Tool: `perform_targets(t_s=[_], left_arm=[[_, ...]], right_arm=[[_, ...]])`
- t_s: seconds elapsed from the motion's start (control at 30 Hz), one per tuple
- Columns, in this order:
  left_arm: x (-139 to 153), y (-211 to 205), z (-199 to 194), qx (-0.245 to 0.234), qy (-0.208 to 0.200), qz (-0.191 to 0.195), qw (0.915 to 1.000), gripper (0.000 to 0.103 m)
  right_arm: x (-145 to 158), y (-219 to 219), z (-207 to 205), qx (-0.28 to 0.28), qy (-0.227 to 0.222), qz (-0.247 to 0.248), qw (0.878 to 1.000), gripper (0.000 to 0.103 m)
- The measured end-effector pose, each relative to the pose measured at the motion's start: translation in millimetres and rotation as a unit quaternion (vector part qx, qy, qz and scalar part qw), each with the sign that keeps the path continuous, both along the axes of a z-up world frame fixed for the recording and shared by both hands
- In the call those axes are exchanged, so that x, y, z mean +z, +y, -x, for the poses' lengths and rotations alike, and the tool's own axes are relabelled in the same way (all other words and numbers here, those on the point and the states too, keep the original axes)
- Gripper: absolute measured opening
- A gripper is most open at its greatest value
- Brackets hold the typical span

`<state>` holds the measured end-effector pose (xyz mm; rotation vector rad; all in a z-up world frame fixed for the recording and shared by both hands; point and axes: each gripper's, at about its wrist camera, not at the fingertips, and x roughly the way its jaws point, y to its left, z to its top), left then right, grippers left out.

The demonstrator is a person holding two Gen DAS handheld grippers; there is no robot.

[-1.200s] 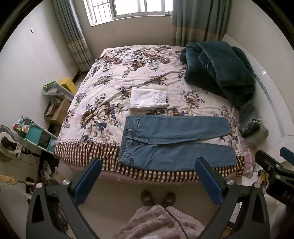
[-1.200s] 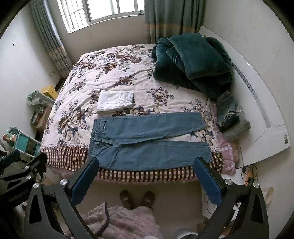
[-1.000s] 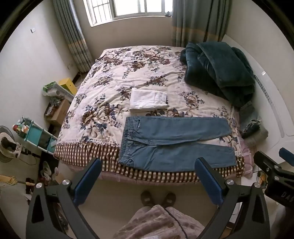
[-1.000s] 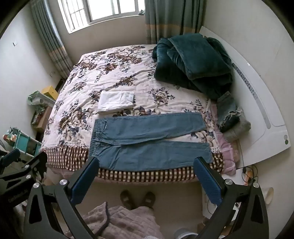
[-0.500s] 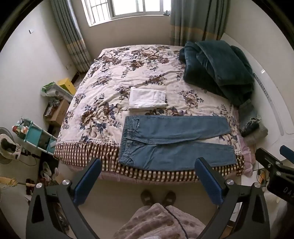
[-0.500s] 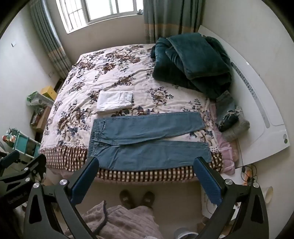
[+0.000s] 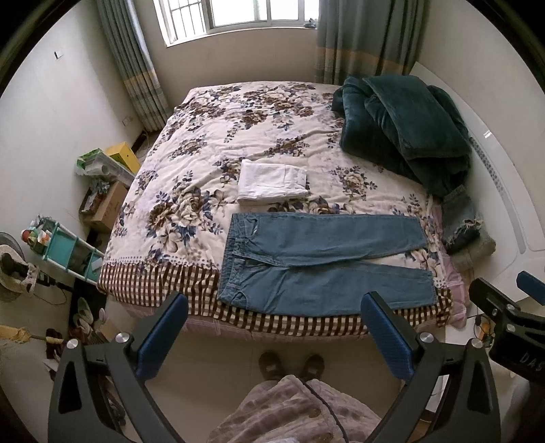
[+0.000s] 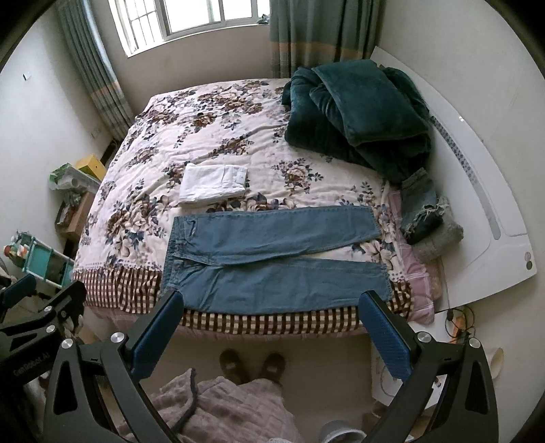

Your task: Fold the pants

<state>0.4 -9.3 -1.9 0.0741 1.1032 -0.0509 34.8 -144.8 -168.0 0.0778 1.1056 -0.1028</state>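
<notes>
Both tongs [image 7: 272,332] [image 8: 272,330] gape wide, hovering apart from the flat pants [image 7: 320,262].

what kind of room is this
Almost certainly a home bedroom. A bed with a floral cover fills most of the room, a dark green blanket is heaped at one end, and a curtained window sits behind it. Blue jeans lie spread flat near the bed's front edge.

Left gripper [image 7: 274,335], right gripper [image 8: 272,335]: jaws spread wide, held side by side, empty.
</notes>
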Motion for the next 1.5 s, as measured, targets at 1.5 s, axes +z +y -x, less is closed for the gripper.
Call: perform_targets(t_s=[1.5], left_arm=[[8.0, 6.6, -11.7, 0.002, -0.008, 0.006, 0.9999, 0.103]], right_arm=[[0.3, 8.9, -10.8, 0.005, 0.008, 0.002, 1.000, 0.103]])
